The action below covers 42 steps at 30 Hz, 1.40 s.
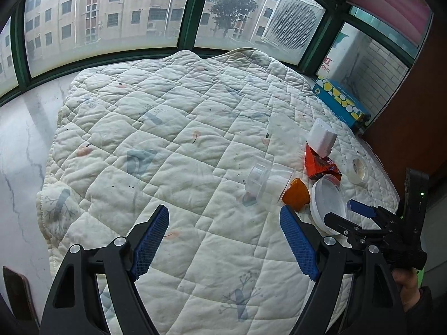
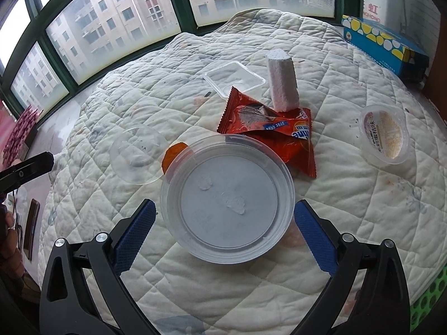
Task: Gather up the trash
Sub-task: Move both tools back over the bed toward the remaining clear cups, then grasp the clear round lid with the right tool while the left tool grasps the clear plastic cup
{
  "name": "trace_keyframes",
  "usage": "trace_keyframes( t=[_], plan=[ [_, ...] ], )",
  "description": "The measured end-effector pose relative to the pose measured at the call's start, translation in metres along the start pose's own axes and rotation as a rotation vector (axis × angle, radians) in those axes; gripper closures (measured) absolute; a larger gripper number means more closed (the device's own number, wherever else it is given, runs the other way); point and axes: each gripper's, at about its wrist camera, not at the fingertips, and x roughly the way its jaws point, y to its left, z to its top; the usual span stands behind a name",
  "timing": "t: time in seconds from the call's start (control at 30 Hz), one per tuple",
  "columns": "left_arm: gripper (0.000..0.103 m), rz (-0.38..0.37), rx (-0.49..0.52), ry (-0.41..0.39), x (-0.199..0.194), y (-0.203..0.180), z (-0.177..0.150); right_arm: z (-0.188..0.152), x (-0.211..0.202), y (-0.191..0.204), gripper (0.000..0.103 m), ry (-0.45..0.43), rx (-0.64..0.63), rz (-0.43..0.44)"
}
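Left claw (image 1: 223,240): released, blue pads spread wide, hovering over bare quilt at the near left; nothing between its fingers.
Quilt (image 2: 349,195): white, padded, printed with pale figures; it carries all the trash.
Clear cup (image 2: 137,155): lying on its side, left of the cluster, just beside the orange peel.
Orange peel (image 2: 173,156): small piece, partly hidden behind the round container's far-left rim.
Round container (image 2: 227,198): translucent plastic, shallow, lying between the right claw's two pads; whether the pads touch its wall cannot be told.
Right claw (image 2: 225,237): released, fingers wide apart on either side of the round container.
Square tray (image 2: 234,79): clear plastic, far side of the cluster, behind the wrapper.
Red wrapper (image 2: 268,131): crumpled snack packet, just beyond the round container.
Foam block (image 2: 282,83): white, standing upright at the wrapper's far edge.
Pudding cup (image 2: 384,135): small, lidded, lying well apart at the right.
Blue box (image 2: 385,47): patterned with white and yellow spots, far right, beside the quilt by the window.
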Motion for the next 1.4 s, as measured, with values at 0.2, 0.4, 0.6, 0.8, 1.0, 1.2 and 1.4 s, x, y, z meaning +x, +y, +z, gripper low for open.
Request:
trace_keyframes(
  t=[0.2, 0.4, 0.6, 0.8, 1.0, 1.2, 1.4],
  plan=[
    [0.024, -0.003, 0.008, 0.015, 0.007, -0.003, -0.001, 0.001, 0.002, -0.004, 0.005, -0.002, 0.018, 0.008],
    [0.024, -0.007, 0.009, 0.021, 0.008, -0.004, -0.002, 0.001, 0.010, -0.003, 0.005, 0.017, 0.012, 0.011],
    [0.024, -0.009, 0.006, 0.033, 0.011, -0.003, -0.004, 0.000, 0.006, -0.004, 0.008, 0.000, 0.030, 0.009],
    [0.022, -0.012, 0.028, 0.041, 0.014, -0.008, -0.004, 0.002, 0.005, -0.006, 0.010, 0.003, 0.033, 0.009],
    [0.021, -0.017, 0.046, 0.052, 0.020, -0.015, -0.004, 0.003, 0.006, -0.006, 0.009, 0.002, 0.042, 0.005],
    [0.021, -0.033, 0.097, 0.062, 0.028, -0.026, -0.001, 0.003, 0.007, -0.004, 0.009, 0.006, 0.032, -0.003],
    [0.021, -0.062, 0.151, 0.083, 0.045, -0.036, 0.005, 0.004, -0.002, -0.005, 0.011, -0.024, 0.043, -0.003]
  ],
)
